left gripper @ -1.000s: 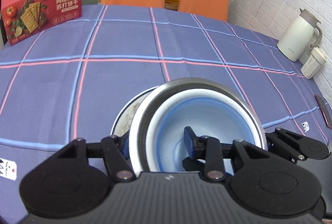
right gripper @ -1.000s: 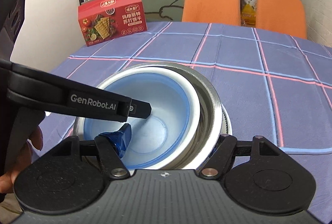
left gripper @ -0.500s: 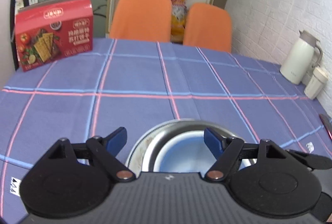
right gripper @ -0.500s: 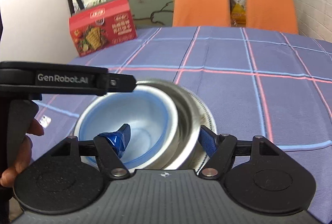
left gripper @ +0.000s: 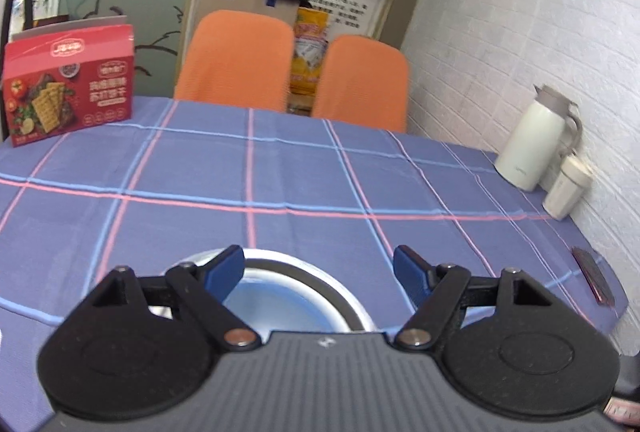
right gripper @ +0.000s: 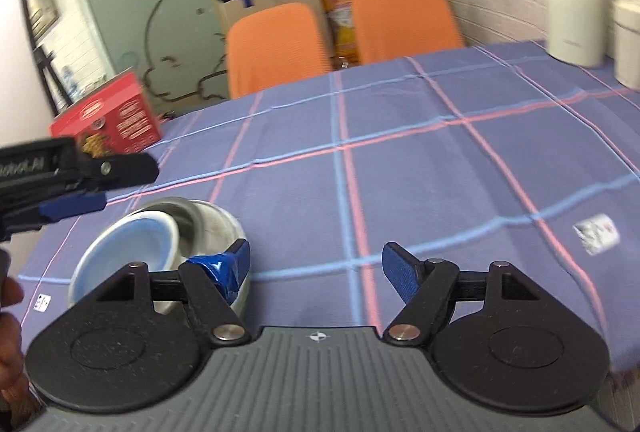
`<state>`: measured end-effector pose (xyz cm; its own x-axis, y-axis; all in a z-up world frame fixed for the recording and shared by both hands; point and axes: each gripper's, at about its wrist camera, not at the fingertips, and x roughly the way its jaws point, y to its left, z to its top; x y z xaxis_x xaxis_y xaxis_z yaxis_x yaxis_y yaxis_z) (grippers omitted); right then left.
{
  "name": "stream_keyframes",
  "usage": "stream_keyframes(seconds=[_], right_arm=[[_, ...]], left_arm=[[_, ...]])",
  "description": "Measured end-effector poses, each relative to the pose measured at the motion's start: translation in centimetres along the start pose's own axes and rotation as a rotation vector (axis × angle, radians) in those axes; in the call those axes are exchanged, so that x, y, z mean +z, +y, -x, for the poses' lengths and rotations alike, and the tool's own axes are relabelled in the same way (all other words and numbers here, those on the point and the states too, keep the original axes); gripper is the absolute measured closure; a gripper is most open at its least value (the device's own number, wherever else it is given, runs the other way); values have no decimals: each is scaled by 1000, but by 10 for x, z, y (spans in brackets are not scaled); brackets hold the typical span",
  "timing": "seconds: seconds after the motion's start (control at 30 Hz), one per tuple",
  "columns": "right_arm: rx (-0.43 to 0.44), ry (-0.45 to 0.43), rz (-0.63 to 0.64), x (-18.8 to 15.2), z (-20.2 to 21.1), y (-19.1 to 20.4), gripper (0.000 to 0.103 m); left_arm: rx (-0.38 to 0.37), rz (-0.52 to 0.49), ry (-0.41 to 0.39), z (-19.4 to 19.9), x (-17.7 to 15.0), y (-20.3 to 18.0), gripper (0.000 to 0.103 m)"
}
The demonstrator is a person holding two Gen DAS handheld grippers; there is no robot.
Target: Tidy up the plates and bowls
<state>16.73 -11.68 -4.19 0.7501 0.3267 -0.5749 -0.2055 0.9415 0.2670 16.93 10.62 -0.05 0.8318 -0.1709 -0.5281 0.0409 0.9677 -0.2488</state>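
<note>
The pale blue plastic bowl sits nested, slightly tilted, inside the shiny steel bowl, near the left front edge of the blue checked tabletop. Both grippers are released and hold nothing: the left gripper hangs above the stack with its fingers spread wide, and the right gripper is just right of it, fingers equally apart.

The risk, as I judge it, is a knock. The right gripper's left blue-taped finger looks very close to the steel rim, and a sideways sweep could shove the stack toward the near edge. The tilted blue bowl could also rock rather than seat flat.

Whether a plate lies under the bowls cannot be told; the gripper bodies cover the stack's near side. The right view is motion-blurred.
</note>
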Motion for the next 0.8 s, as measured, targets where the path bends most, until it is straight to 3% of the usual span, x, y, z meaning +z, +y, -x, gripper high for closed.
stream_keyframes(seconds=[0.23, 0.53, 0.8], right_arm=[[-68, -84, -91, -13, 37, -30, 43], [-130, -152, -69, -35, 76, -35, 43], [-247, -152, -43, -33, 77, -26, 42]], left_arm=[[-48, -51, 5, 19, -33, -37, 27], [-99, -135, -6, 37, -66, -70, 27], [-64, -133, -14, 40, -77, -70, 27]])
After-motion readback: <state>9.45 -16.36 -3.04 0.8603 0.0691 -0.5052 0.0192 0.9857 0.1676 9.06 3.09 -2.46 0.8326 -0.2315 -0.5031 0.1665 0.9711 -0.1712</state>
